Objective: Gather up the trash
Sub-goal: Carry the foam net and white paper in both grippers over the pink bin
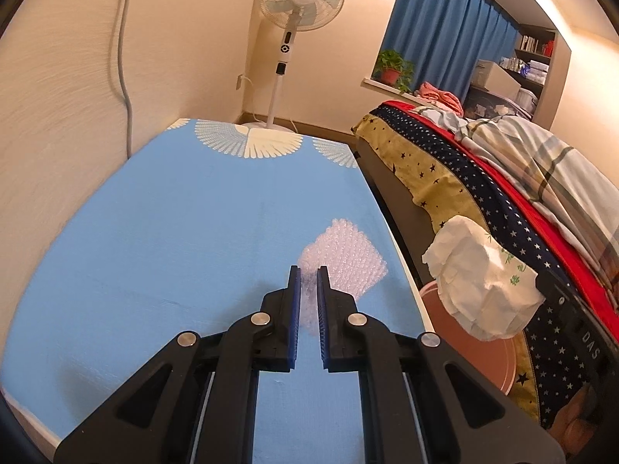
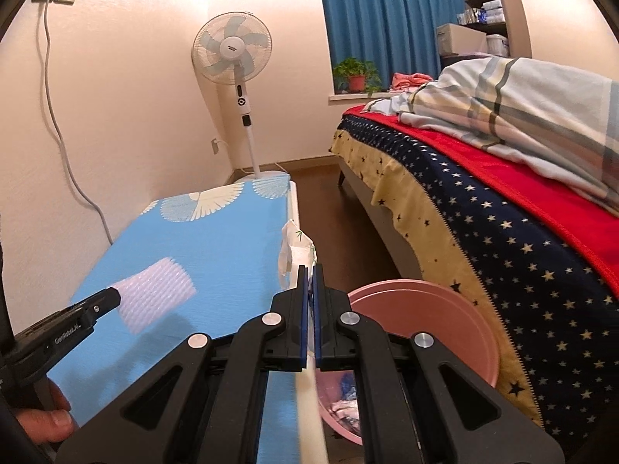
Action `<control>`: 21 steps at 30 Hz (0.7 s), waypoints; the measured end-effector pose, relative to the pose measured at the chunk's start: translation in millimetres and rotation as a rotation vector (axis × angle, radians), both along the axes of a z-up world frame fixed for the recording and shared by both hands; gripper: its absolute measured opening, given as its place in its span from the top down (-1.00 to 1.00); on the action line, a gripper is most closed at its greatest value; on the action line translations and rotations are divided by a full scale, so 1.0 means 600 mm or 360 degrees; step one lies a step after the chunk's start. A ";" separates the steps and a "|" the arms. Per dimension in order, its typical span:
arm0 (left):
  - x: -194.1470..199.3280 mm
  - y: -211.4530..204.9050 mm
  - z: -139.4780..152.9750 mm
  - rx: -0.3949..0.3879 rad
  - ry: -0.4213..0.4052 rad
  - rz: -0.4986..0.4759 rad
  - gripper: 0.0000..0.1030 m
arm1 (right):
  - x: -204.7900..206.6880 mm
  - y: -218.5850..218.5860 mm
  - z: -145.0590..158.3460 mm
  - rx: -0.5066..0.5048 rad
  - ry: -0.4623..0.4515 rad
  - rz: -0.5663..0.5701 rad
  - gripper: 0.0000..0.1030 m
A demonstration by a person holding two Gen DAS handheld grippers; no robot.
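Observation:
My left gripper (image 1: 306, 270) is shut on a sheet of clear bubble wrap (image 1: 344, 259), which spreads forward over the blue table cloth (image 1: 174, 212). The right wrist view has the same gripper (image 2: 112, 295) at lower left, with the bubble wrap (image 2: 154, 294) at its tip. My right gripper (image 2: 309, 270) is shut on a crumpled white wrapper (image 2: 296, 251) with green print. It holds the wrapper (image 1: 483, 282) off the table's right edge, over a pink bin (image 2: 406, 284). The bin (image 1: 456, 340) stands on the floor between table and bed, with scraps inside.
A bed (image 2: 503, 232) with star-print covers and a striped quilt runs along the right. A standing fan (image 1: 298, 4) is in the far corner behind the table. A grey cable (image 2: 65, 154) hangs down the left wall. A hand's thumb (image 2: 50, 421) shows at lower left.

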State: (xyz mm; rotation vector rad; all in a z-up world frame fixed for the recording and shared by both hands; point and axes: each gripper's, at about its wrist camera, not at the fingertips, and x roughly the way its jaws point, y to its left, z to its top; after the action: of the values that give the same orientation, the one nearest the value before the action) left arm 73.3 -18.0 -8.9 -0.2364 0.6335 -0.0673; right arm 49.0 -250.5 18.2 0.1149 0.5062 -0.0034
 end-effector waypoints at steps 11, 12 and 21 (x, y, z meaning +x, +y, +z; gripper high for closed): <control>-0.009 -0.050 0.003 0.0075 -0.0053 -0.0100 0.84 | -0.014 -0.027 0.007 -0.0128 -0.0009 -0.0108 0.96; -0.009 -0.054 0.004 0.0078 -0.0056 -0.0107 0.84 | -0.015 -0.031 0.007 -0.0134 -0.0008 -0.0117 0.96; -0.005 -0.096 0.002 0.0084 -0.0068 -0.0185 0.84 | -0.024 -0.057 0.010 -0.0178 -0.0001 -0.0194 0.96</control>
State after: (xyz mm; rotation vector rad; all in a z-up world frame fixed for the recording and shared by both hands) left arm 70.2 -75.9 -7.5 -0.1465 0.6052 -0.1671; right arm 34.5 -284.5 23.9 0.0360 0.4967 -0.1509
